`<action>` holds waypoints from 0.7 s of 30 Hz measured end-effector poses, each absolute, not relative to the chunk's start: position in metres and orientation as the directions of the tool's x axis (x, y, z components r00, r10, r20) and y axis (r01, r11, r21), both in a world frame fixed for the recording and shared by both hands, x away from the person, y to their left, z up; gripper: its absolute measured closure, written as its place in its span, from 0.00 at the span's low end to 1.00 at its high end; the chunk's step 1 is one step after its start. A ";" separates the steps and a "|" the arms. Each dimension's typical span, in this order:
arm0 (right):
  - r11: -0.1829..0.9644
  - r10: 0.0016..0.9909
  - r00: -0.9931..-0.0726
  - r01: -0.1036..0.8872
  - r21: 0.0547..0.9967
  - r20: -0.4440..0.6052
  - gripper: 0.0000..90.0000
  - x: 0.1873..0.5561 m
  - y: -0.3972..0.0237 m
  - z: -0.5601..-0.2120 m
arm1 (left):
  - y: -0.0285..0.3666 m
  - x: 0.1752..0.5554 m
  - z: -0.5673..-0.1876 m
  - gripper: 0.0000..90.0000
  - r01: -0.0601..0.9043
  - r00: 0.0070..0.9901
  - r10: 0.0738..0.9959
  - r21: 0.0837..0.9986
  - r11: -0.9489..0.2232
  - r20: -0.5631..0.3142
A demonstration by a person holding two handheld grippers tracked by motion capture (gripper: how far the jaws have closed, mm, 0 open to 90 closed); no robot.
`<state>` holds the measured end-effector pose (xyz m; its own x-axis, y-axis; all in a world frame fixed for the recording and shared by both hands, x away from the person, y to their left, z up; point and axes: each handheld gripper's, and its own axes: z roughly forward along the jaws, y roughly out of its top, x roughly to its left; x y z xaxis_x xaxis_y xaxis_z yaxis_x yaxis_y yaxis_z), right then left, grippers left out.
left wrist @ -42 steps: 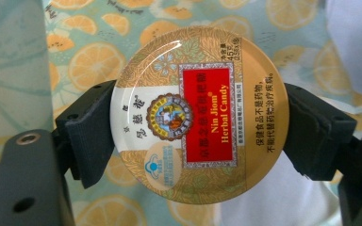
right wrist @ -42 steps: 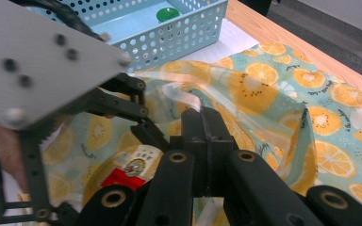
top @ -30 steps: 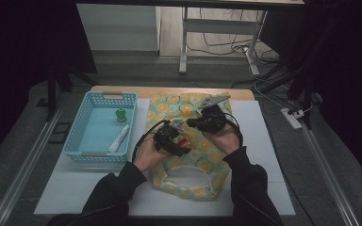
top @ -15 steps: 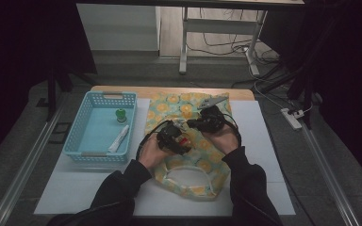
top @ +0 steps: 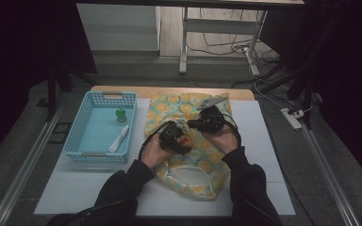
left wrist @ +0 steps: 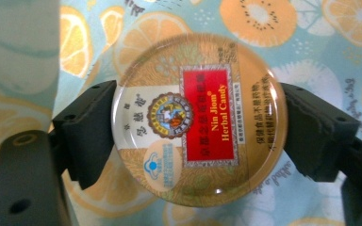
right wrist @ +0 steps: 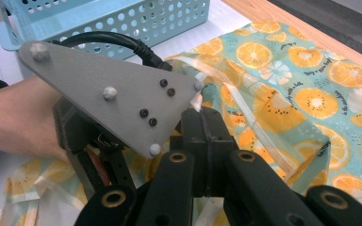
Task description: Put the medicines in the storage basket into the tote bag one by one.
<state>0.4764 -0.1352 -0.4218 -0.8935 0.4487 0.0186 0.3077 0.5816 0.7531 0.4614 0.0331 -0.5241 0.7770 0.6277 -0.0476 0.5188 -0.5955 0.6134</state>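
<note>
**Candy tin poised over the fruit-print bag**

The round candy tin (left wrist: 199, 120) sat across the middle of the left tool view, pinched at its two sides by the black jaws of the left tool (top: 178, 137), which had just been easing a little wider with the tin between them. Behind the tin lay the orange-slice fabric of the bag (top: 188, 141), spread near the centre of the high view. The right tool (right wrist: 207, 127) was pressed together on the bag's pale rim strip, lifting the edge up so the mouth stood open. To my eye the tin was being put into the bag: it had reached the opening, but whether it was fully inside I could not tell, and the letting go seemed unfinished.

At the left of the high view a blue basket (top: 78, 153) stood on the desk (top: 264, 155), holding a small green-capped bottle (top: 120, 114) and a white tube (top: 119, 139).
</note>
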 end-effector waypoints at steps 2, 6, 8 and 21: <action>0.578 0.449 -0.893 0.306 0.757 0.018 1.00 0.477 -0.136 -0.421 | 0.035 0.461 -0.522 0.17 0.520 0.776 0.629 0.620 -0.587 -0.055; 0.573 0.449 -0.893 0.305 0.761 0.020 1.00 0.476 -0.137 -0.420 | 0.037 0.458 -0.516 0.14 0.510 0.782 0.621 0.625 -0.591 -0.052; 0.569 0.450 -0.893 0.304 0.764 0.020 1.00 0.476 -0.138 -0.419 | 0.039 0.456 -0.514 0.13 0.506 0.786 0.616 0.631 -0.587 -0.058; 0.567 0.447 -0.894 0.300 0.767 0.019 1.00 0.476 -0.140 -0.418 | 0.058 0.440 -0.497 0.02 0.537 0.792 0.584 0.659 -0.527 -0.179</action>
